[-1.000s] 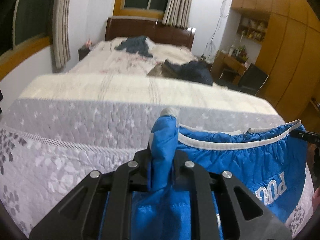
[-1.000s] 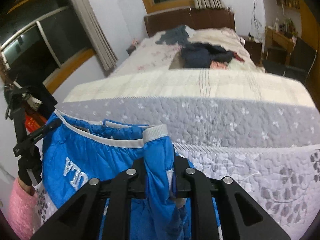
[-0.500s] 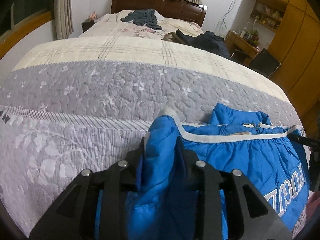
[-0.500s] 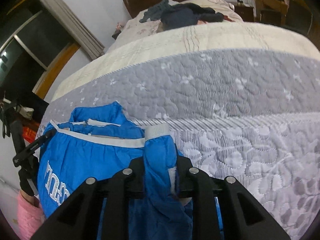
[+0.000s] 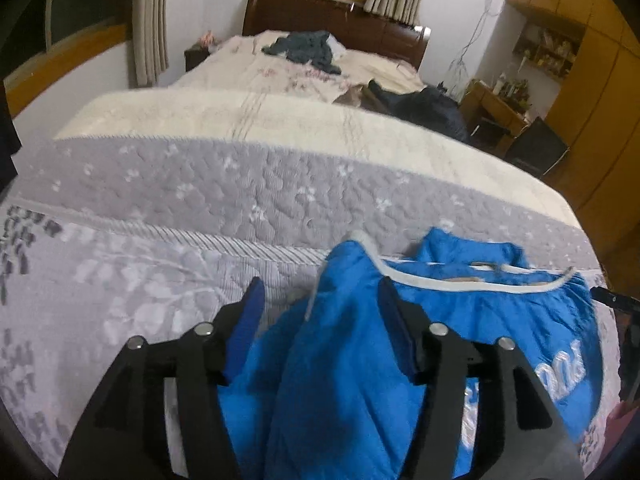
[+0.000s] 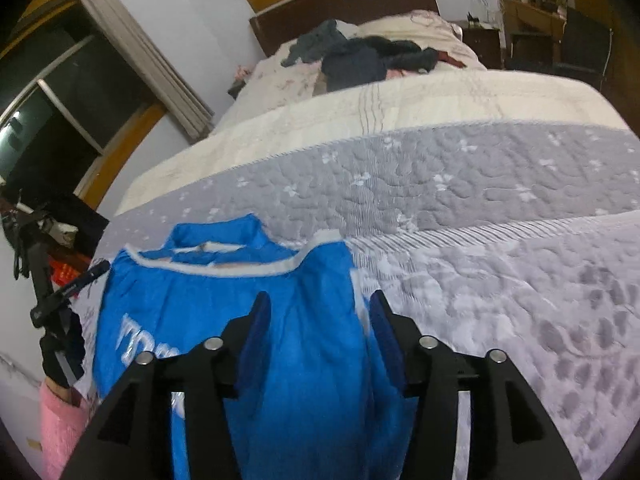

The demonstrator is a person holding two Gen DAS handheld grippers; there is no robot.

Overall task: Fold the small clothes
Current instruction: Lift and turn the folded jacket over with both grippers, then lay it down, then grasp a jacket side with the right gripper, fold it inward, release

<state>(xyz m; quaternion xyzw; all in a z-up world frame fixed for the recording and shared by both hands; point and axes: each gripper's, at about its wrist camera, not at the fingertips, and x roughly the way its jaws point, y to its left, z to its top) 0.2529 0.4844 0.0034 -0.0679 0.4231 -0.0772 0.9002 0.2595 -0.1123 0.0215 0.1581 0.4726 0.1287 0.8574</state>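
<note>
Lying flat on a grey quilted bedspread (image 5: 208,200), a small blue padded jacket (image 5: 500,320) w/ white trim and white embroidered lettering sits at the near edge of the bed. Left gripper (image 5: 320,320) has its jaws apart, a bunched blue sleeve (image 5: 340,344) lying loose between them; its blue-padded fingers (image 5: 250,312) stand clear of the fabric on the left side, and the right one is close against it, contact unclear. Right gripper (image 6: 318,320), seen in the right wrist view, likewise has its jaws spread, w/ the jacket's other sleeve (image 6: 320,344) running between them, not pinched. Jacket's collar (image 6: 216,236) points away from both cameras, toward the headboard (image 5: 332,12).

Bedspread shows a grey floral band nearest the cameras, a lighter grey quilted band in the middle and a cream section (image 5: 280,124) beyond. Further up the bed, a pile of dark clothes (image 6: 360,60) and a grey-blue garment (image 5: 304,48) lie on the cream bedding. At the left edge of the right wrist view, a pink sleeve (image 6: 60,420) and a dark-gloved hand hold the other gripper's handle beside the jacket. Curtains (image 5: 150,20), wooden windows, a desk (image 5: 492,108) and yellow-brown wardrobes (image 5: 600,80) fill the bkgd.
</note>
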